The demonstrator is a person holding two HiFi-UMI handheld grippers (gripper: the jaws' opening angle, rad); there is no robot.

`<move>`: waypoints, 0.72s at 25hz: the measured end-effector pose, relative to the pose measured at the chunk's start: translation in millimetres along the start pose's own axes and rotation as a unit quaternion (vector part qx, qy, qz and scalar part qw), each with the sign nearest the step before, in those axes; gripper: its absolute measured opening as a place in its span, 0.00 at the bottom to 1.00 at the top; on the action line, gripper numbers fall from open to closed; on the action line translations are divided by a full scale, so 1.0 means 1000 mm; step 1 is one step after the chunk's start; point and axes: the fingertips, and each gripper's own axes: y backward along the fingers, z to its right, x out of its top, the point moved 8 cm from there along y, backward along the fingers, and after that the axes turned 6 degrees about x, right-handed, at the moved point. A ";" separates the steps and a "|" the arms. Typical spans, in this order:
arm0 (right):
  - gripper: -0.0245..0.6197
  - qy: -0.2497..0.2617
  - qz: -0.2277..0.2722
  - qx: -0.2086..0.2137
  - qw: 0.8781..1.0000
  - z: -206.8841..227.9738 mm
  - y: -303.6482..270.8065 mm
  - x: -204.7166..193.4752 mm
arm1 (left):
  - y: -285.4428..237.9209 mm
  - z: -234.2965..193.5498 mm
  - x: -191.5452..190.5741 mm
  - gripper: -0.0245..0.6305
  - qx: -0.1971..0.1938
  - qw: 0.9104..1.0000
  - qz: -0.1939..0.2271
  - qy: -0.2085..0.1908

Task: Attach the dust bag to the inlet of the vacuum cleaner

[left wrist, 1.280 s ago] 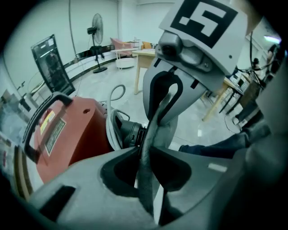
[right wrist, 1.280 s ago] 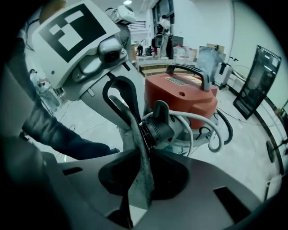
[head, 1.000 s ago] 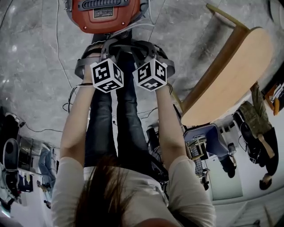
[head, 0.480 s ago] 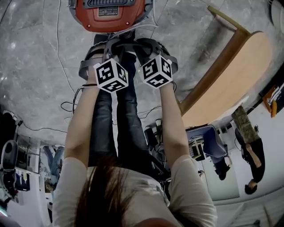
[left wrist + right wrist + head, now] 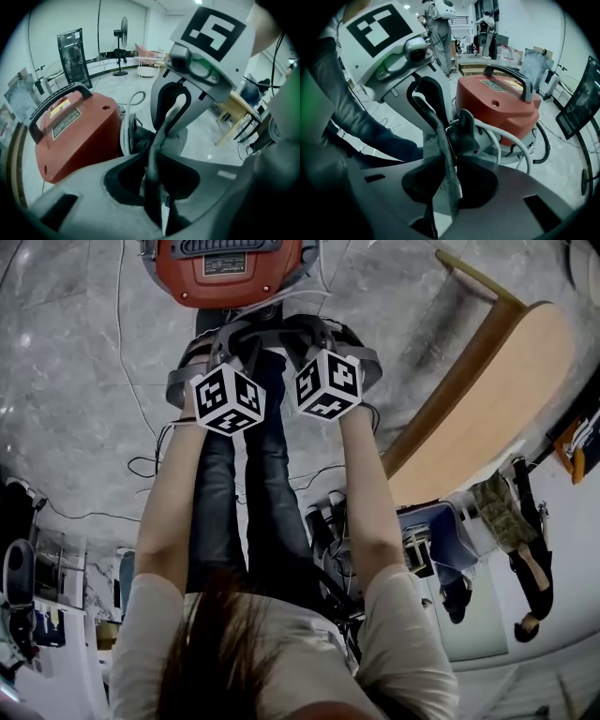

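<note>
The red vacuum cleaner (image 5: pixel 230 273) stands on the grey stone floor (image 5: pixel 66 381), just ahead of the person's legs. Its black carry handle (image 5: pixel 511 75) is on top. At its base, on the side facing the person, sits the black inlet (image 5: pixel 461 131), with a white hose (image 5: pixel 506 136) curling round it. The dust bag (image 5: pixel 438 140) is a thin strip of grey cloth stretched between the two claws, just in front of the inlet. Whether it touches the inlet cannot be told, and nothing shows what is inside the bag or the cleaner.

Both forearms reach forward side by side and the tools point steeply down at the cleaner's base. Their marker cubes are close together but apart. The left gripper (image 5: pixel 151 161) has its jaws drawn in to a narrow gap and pinches the cloth there. The right gripper (image 5: pixel 449 161) also has the cloth between its jaws. They have just been opening a little, yet the gap is slim and the pads look pressed on the cloth.

A wooden table (image 5: pixel 487 399) stands near, on the person's right. The floor lies bare on the left apart from thin cables (image 5: pixel 150 460) trailing beside the left arm.
</note>
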 end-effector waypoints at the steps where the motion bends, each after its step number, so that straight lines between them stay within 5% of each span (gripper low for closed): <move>1: 0.16 -0.003 0.000 0.000 1.000 0.000 0.000 0.000 | 0.000 0.000 0.000 0.17 -0.001 1.000 0.001 0.002; 7: 0.16 -0.064 0.029 -0.037 0.997 -0.007 0.001 -0.004 | -0.001 -0.006 0.010 0.18 -0.035 0.995 -0.026 -0.093; 9: 0.16 -0.066 0.030 -0.039 0.997 -0.008 0.001 -0.004 | -0.002 -0.007 0.011 0.19 -0.040 0.994 -0.027 -0.097; 18: 0.21 -0.103 0.014 0.005 0.995 -0.002 0.003 -0.004 | -0.005 -0.013 -0.004 0.20 -0.091 0.995 -0.026 0.038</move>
